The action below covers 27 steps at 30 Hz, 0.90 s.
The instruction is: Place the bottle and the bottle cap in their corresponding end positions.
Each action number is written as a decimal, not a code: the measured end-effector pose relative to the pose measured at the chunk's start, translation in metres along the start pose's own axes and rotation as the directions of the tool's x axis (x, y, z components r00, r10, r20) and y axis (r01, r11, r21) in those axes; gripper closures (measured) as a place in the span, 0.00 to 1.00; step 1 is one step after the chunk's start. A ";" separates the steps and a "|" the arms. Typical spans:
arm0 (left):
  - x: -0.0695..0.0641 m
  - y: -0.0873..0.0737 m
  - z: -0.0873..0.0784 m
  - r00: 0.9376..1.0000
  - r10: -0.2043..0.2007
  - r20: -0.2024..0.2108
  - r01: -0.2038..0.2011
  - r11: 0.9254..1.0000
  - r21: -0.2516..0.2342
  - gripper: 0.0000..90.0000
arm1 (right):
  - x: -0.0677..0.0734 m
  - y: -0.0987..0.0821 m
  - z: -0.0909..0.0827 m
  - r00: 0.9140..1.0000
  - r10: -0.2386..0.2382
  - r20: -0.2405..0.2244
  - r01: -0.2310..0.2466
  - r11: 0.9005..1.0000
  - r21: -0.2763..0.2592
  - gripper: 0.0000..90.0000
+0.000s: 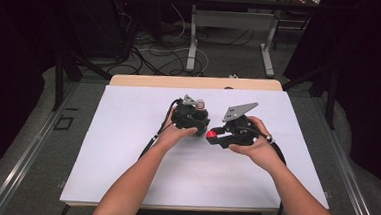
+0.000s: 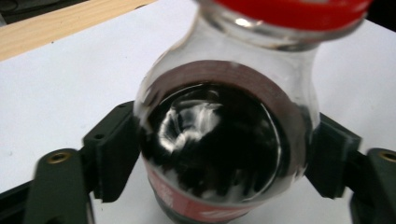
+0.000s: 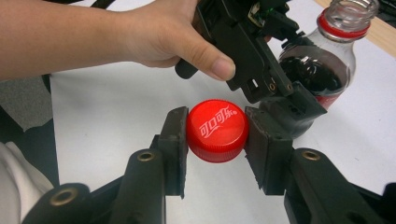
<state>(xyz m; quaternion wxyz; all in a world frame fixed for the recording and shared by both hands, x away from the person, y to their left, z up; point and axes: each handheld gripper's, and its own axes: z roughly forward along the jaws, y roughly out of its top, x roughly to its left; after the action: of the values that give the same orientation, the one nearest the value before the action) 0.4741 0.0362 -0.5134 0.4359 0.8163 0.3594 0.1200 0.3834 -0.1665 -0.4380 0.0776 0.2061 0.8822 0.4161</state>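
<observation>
Red plastic marks the nearest point of interest: a bottle cap (image 3: 217, 130) pinched between the two black jaws of the right gripper (image 3: 215, 140), its printed top facing the right gripper view and its short axis running along the jaws. Just beyond it, the left hand (image 3: 175, 35) steadies the left gripper (image 1: 192, 118) around an uncapped cola bottle (image 3: 327, 65). The bottle stands upright on the white table sheet (image 1: 126, 148), long axis vertical, open neck pointing up, a red ring below the mouth and dark drink inside. In the left gripper view the jaws flank the bottle's rounded shoulder (image 2: 219, 135), close at either side; whether the pads press on it cannot be told. Farther off, a wooden table edge (image 1: 195, 81) borders the sheet.
</observation>
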 end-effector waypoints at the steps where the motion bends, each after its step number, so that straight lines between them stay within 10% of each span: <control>1: 0.001 0.000 -0.001 1.000 -0.006 0.003 0.006 1.000 -0.009 0.21 | 0.000 0.000 0.002 1.000 0.003 0.002 -0.003 1.000 -0.004 0.68; 27: 0.003 -0.027 -0.064 0.997 -0.076 0.024 0.076 0.997 -0.032 0.01 | 0.011 -0.023 0.068 1.000 0.021 0.001 -0.021 0.993 0.114 0.68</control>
<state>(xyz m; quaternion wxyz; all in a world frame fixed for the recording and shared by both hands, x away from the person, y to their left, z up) 0.4308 0.0881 -0.4970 0.4577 0.7961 0.3831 0.0998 0.3870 -0.1274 -0.4987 0.0615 0.2193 0.9023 0.3659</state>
